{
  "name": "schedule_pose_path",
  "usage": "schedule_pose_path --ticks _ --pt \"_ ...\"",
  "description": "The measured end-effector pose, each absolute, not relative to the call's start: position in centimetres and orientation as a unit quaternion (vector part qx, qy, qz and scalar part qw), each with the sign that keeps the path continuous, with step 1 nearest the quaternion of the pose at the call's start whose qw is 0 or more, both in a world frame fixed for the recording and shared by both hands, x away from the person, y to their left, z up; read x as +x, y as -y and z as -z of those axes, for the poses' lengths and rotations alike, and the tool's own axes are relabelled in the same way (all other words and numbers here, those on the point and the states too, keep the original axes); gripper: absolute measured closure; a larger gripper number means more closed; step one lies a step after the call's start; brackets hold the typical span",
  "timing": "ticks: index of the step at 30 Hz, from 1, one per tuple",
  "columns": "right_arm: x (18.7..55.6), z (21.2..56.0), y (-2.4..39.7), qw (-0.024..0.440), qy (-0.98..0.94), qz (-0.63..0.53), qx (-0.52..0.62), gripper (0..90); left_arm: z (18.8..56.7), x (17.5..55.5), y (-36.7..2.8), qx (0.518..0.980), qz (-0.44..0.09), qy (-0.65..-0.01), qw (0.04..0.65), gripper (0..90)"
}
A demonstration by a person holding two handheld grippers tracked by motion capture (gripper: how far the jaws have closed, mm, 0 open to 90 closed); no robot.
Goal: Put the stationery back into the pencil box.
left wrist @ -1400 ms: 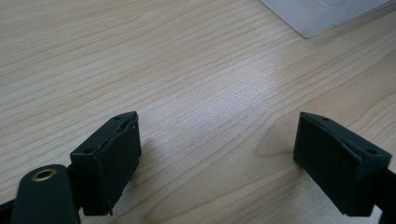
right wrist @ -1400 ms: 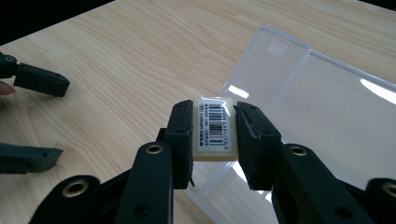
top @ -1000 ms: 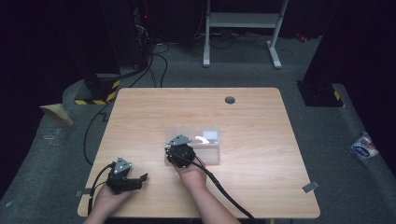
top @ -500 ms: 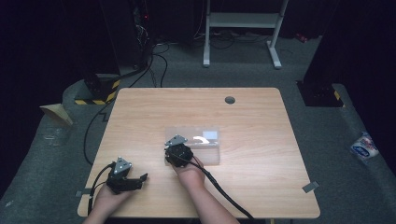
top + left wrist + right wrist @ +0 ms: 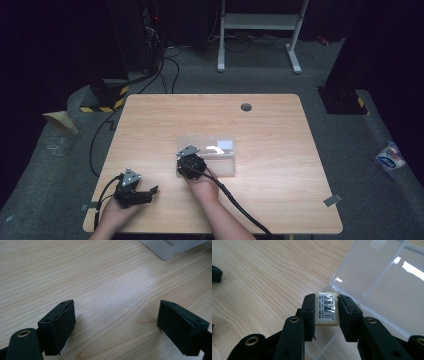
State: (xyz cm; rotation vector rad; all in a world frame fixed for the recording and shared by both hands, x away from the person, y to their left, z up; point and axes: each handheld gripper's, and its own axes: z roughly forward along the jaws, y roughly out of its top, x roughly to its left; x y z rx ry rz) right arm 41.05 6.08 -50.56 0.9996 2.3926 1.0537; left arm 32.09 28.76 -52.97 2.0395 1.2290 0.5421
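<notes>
Right gripper view: right claw (image 5: 326, 315) clamped on barcoded eraser (image 5: 326, 310) above clear box (image 5: 382, 287); left claw (image 5: 116, 326) wide.

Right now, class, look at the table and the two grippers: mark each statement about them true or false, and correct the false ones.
1. The right gripper is shut on a small block with a barcode label. True.
2. The left gripper holds the clear box. False: its jaws stand open over bare wood with nothing between them.
3. The clear box lies open on the table. True.
4. The block already lies on the floor of the box. False: it is clamped between the right gripper's jaws at the box's near edge.
5. The two grippers touch each other. False: the left one rests apart, near the table's front left corner.
</notes>
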Motion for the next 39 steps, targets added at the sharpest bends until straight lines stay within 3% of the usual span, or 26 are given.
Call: schedule_pose_path --ticks 28,39 --pt "41.2 50.2 -5.9 0.167 -0.841 -0.374 0.353 62.0 53.0 32.1 -28.7 0.784 -0.207 -0.473 0.343 15.2" --pt "40.9 49.4 -5.4 0.162 -0.835 -0.384 0.359 54.8 53.0 32.1 -28.7 0.782 -0.207 -0.475 0.345 15.2"
